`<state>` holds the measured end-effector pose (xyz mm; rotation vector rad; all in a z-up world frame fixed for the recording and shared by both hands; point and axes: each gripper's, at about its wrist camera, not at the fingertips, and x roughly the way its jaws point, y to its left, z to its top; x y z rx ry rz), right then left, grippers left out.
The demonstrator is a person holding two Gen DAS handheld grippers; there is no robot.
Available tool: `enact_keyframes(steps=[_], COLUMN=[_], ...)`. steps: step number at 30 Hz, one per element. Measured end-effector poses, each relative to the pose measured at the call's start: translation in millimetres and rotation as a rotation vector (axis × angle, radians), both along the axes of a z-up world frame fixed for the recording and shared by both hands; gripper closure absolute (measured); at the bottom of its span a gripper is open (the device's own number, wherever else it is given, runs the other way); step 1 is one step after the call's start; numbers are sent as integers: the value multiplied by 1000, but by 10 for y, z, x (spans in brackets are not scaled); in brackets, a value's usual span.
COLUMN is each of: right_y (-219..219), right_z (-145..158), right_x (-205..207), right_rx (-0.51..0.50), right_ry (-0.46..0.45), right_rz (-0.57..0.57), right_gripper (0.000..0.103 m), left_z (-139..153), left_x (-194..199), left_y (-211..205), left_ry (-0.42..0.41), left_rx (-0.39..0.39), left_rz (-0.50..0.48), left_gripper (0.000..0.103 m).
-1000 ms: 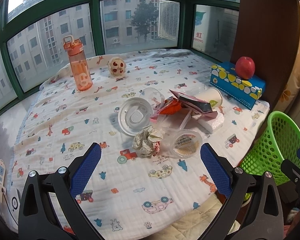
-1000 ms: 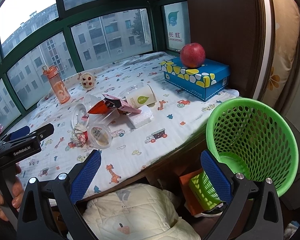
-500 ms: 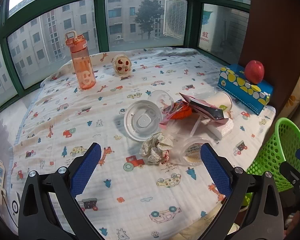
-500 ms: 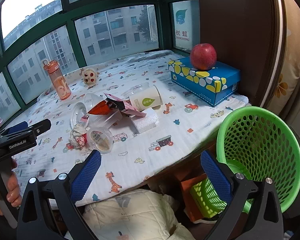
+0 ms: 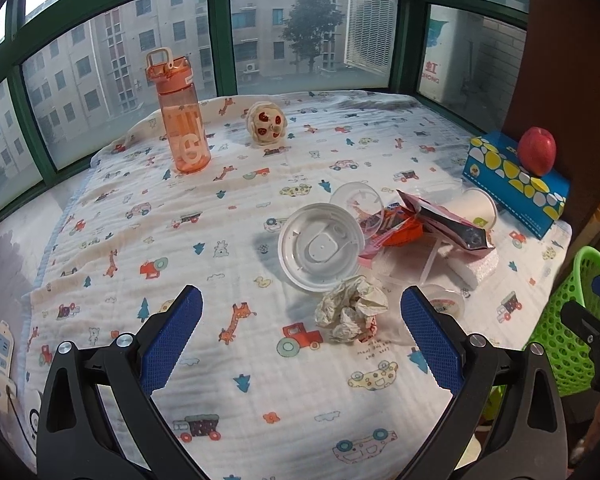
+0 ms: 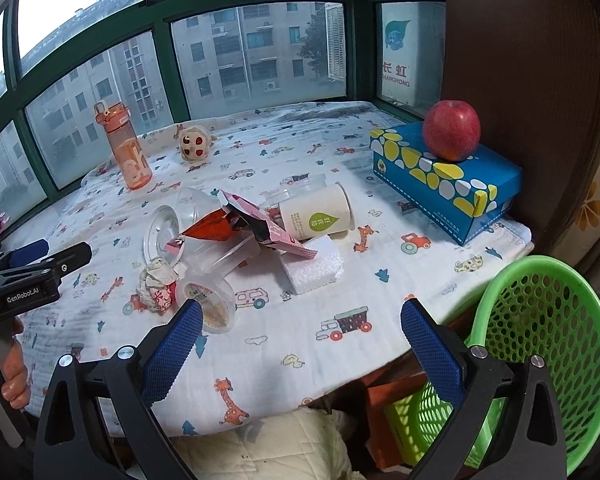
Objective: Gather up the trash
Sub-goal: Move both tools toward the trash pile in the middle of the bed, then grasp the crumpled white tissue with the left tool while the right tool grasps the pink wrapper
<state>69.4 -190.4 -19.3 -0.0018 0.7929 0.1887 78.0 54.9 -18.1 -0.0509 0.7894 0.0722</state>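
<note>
Left wrist view: left gripper fingers wide apart, holding nothing — trash pile right of centre, crumpled paper just below the lid, green basket at right edge. Right wrist view: right gripper also spread and bare, trash pile centre-left, basket lower right — apple on box upper right.

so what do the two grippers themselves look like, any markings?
Both look alike: the left gripper and right gripper have black, angular, cut-out finger arms with silver bolt heads, tipped by blue pads with a knurled diamond texture. Seen from the right wrist view, the left unit's black body carries white "GenRobot.AI" lettering. A bare hand grips its handle; no cables or sleeves visible.
</note>
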Motion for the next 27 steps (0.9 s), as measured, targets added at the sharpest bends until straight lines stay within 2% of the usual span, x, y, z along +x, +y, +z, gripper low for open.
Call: enact_keyframes(steps=[12, 15, 27], right_y=[308, 381, 510], right_z=[-180, -241, -549], right_x=[555, 697, 1137], right_rx=[-57, -78, -161], right_ry=[14, 25, 79], right_rz=[76, 102, 148], right_gripper=[8, 18, 31], left_z=[-164, -203, -388], left_x=[70, 75, 143], left_y=[243, 293, 215], left_ry=[43, 48, 68], left_rx=[-11, -18, -40], left_rz=[33, 31, -56], left_gripper=[5, 5, 6])
